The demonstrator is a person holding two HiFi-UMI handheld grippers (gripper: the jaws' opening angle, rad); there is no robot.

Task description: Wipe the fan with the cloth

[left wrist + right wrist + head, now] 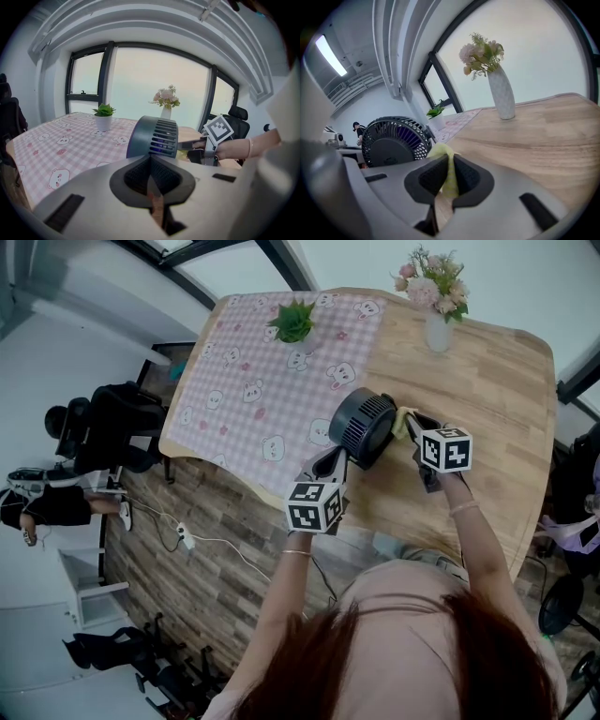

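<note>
Head view: the dark round fan point(364, 426) stands on the wooden desk point(497, 381), at the edge of a pink checked tablecloth point(262, 381). The left gripper point(333, 461) sits just behind the fan's near-left side; the right gripper point(413, 426) is at the fan's right, with a yellowish cloth point(404, 418) at its tip, against the fan.

Left gripper view: the jaws are pressed together with nothing visible between them. The fan point(157, 137) rises just beyond them.

Right gripper view: the jaws are clamped on the cloth point(443, 151). The fan's grille point(396, 140) is close ahead to the left, and a white vase point(501, 93) stands farther ahead to the right.
</note>
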